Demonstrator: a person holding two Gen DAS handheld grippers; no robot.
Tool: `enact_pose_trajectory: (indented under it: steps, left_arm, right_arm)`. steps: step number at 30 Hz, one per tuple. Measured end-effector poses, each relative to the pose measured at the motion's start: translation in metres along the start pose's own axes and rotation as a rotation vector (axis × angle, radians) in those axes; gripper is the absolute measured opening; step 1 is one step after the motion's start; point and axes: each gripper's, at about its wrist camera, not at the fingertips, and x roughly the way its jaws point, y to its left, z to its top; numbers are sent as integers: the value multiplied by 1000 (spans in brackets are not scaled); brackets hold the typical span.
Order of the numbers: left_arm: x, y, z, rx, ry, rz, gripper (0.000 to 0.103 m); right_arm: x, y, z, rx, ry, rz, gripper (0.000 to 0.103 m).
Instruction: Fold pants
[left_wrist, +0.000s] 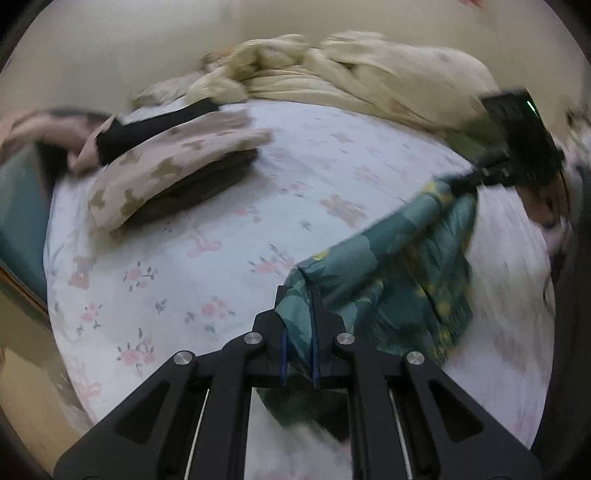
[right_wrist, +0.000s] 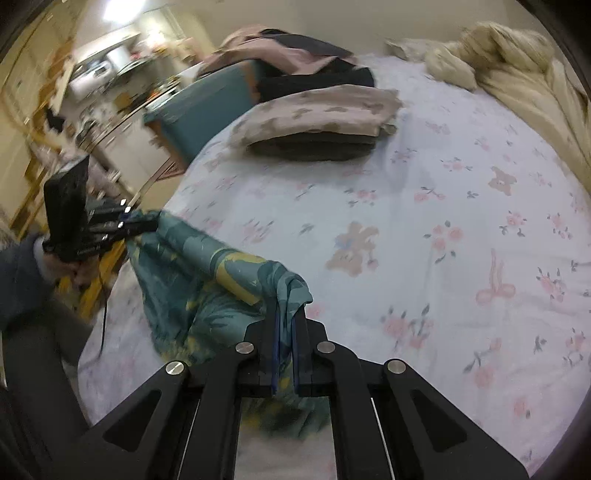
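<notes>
Teal floral-print fabric pants hung between both tools above flower-patterned bed sheet. Left gripper jaws pinched one edge; right gripper jaws pinched another. Cloth judged light, limp, slippery; hold at corners. Waistband versus hem indistinguishable; lower drape blurred.

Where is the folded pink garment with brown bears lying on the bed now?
In the left wrist view the folded pink garment lies upper left on the floral sheet, on top of a dark folded garment.

Teal pants (yellow floral print) stretched between two pinched corners, draping above bed sheet.
</notes>
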Motion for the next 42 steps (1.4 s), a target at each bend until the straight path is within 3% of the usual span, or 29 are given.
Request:
enact_pose_trajectory:
  steps: [4, 6, 13, 23, 26, 28, 32, 35, 39, 42]
  left_arm:
    - [-7, -36, -24, 149, 53, 31, 7]
    - [-1, -44, -29, 172, 83, 49, 7]
    - [4, -15, 1, 16, 24, 131, 7]
    - [79, 36, 29, -123, 134, 117, 7]
    - [97, 46, 35, -139, 140, 150, 7]
    - [97, 50, 40, -147, 95, 184, 7]
    - [88, 36, 38, -31, 36, 228, 7]
    - [75, 17, 21, 87, 41, 208, 7]
    - [45, -8, -1, 190, -10, 189, 7]
    - [18, -35, -20, 282, -58, 177, 7]
  right_arm:
    - [1, 25, -29, -71, 79, -32, 4]
    - [4, 35, -35, -102, 102, -70, 4]
    - [0, 22, -1, -27, -7, -176, 4]
    - [64, -36, 21, 80, 86, -232, 4]
    - [76, -45, 32, 97, 58, -255, 4]
    - [74, -46, 40, 94, 8, -264, 4]
    - [70, -39, 37, 5, -28, -253, 4]
    - [58, -31, 24, -64, -24, -221, 4]
    - [29, -8, 3, -149, -63, -176, 4]
    - [15, 11, -19, -204, -43, -161, 4]
